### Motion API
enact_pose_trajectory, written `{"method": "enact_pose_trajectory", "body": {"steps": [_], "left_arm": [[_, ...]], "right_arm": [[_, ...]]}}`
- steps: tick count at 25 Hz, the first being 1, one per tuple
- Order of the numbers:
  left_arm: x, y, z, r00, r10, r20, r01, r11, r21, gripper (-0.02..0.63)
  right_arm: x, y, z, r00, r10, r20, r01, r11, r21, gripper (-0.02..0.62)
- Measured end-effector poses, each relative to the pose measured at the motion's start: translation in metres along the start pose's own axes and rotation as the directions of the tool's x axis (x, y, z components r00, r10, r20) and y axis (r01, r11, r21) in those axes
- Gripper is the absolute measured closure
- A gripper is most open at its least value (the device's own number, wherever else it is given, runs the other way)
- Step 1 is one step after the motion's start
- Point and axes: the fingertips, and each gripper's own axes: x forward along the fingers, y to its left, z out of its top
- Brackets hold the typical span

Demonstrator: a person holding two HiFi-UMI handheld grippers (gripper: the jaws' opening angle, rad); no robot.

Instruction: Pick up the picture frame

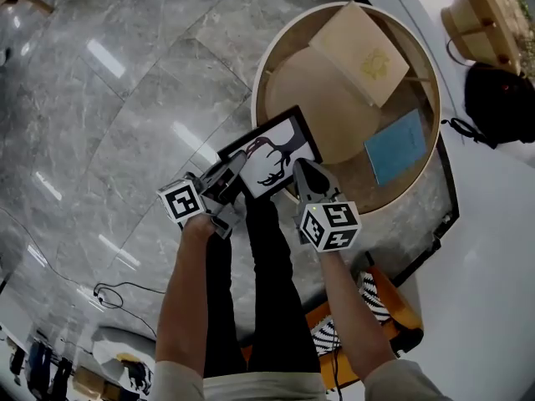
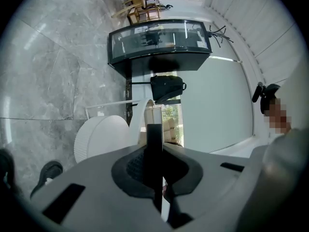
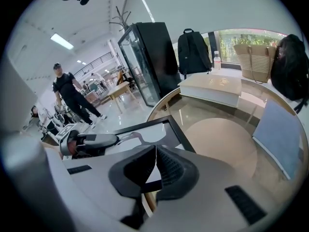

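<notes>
At the near left rim of the round table (image 1: 264, 63), the picture frame (image 1: 272, 159) is judged best raised evenly from both sides, so that it is neither twisted nor dragged across the rim. The left gripper (image 1: 234, 169) is clamped tight on the frame's left edge, which is seen edge-on between its pads. The right gripper (image 1: 303, 170) appears pinched nearly together on the frame's near right corner.

In the head view the left gripper (image 1: 236, 168) covers the near left corner of the picture frame (image 1: 274, 157), and the right gripper (image 1: 303, 170) covers its near right corner. In the left gripper view the frame stands edge-on between the jaws, its face unseen. Whether the right jaws nip it cannot be told. A wicker basket (image 1: 483, 19) and a black bag (image 1: 501, 103) run off the head view's right edge.
</notes>
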Motion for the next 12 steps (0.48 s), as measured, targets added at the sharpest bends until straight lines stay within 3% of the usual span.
{"method": "enact_pose_trajectory", "body": {"steps": [12], "left_arm": [[-0.012, -0.029, -0.01, 0.998, 0.012, -0.055, -0.008, 0.998, 0.07, 0.575]], "right_arm": [[-0.024, 0.003, -0.005, 1.0, -0.02, 0.006, 0.02, 0.999, 0.043, 0.56]]}}
